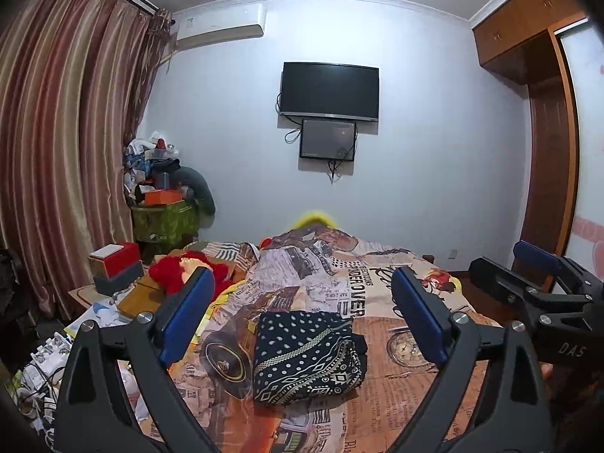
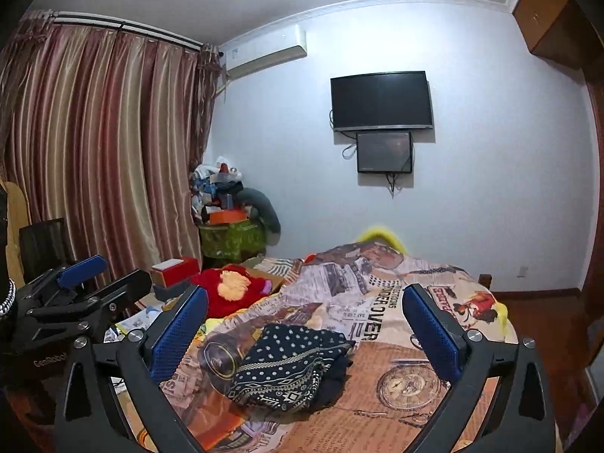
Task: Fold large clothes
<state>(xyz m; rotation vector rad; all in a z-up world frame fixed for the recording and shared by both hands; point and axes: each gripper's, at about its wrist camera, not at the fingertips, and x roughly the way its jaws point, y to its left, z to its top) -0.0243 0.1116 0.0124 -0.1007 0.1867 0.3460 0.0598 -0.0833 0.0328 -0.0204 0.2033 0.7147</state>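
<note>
Bedspread (image 1: pixel 396 385) — dark patterned garment (image 1: pixel 307 355), folded

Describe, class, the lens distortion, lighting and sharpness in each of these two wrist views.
Left wrist view: strong fisheye bend, the striped brown curtain bowing and corners black; cool, even light; the open left tongs are sharp, the folded dark patterned garment slightly soft. Right wrist view: same curvature and dark corners; the black wall-mounted television shows no glare; the yellow cloth behind the bed looks smeared.

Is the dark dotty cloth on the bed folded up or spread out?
Folded. The dark navy patterned garment lies as a compact layered bundle on the newspaper-print bedspread, with stacked edges showing on its right side.
</note>
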